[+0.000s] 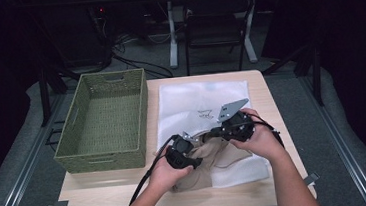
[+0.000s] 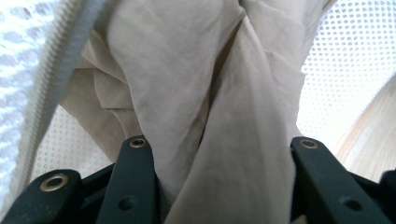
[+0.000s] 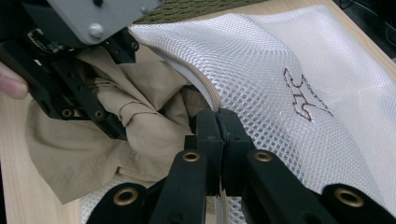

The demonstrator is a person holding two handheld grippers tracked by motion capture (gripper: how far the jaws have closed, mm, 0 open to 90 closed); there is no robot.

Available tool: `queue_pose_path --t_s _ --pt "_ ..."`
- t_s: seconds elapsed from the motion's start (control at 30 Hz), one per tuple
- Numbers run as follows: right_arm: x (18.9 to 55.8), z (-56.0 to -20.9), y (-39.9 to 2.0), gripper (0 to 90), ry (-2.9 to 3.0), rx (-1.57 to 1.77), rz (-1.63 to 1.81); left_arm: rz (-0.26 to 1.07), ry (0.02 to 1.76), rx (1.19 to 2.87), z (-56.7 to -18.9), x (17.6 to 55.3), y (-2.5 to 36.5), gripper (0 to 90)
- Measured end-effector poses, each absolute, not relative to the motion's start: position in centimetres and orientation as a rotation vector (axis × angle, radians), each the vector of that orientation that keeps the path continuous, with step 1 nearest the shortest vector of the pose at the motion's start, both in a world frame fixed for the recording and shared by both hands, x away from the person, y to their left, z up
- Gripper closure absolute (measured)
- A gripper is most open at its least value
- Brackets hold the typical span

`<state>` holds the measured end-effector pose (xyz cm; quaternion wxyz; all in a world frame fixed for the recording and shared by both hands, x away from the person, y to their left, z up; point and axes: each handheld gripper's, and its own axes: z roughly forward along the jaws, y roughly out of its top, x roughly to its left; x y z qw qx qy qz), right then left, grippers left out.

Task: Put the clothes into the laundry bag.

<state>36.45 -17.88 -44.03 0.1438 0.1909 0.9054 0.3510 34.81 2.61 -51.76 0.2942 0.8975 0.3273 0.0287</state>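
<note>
beige garment (image 3: 140, 116) is lying crumpled at the mouth of a white mesh laundry bag (image 3: 280, 60) on the wooden table (image 1: 104, 200), half inside. the left gripper (image 2: 219, 186) is clamping a thick fold of it. the right gripper (image 3: 218, 122) is pinching the bag's zipper edge (image 3: 205, 91) shut-jawed. the cloth is looking light, soft and floppy; gathering bunched folds is likely working best.

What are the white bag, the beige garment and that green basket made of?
White bag: looks like synthetic mesh, with tiny regular holes and a zip edge. Beige garment: seemingly thin woven cotton-like cloth, matte, softly creased. Green basket: appears woven from fibre or paper cord, with a ribbed texture.
</note>
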Motion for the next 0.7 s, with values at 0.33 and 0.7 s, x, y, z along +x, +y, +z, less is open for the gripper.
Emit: queue_pose_path --t_s 0.33,0.7 --pt "36.4 -44.0 -17.9 89.1 2.608 0.549 1.014 0.090 0.911 2.350 -51.9 35.6 2.5 60.3" --pt "36.4 -43.9 -18.0 89.0 2.607 0.550 1.015 0.117 0.925 2.328 -52.1 36.1 2.5 60.1"
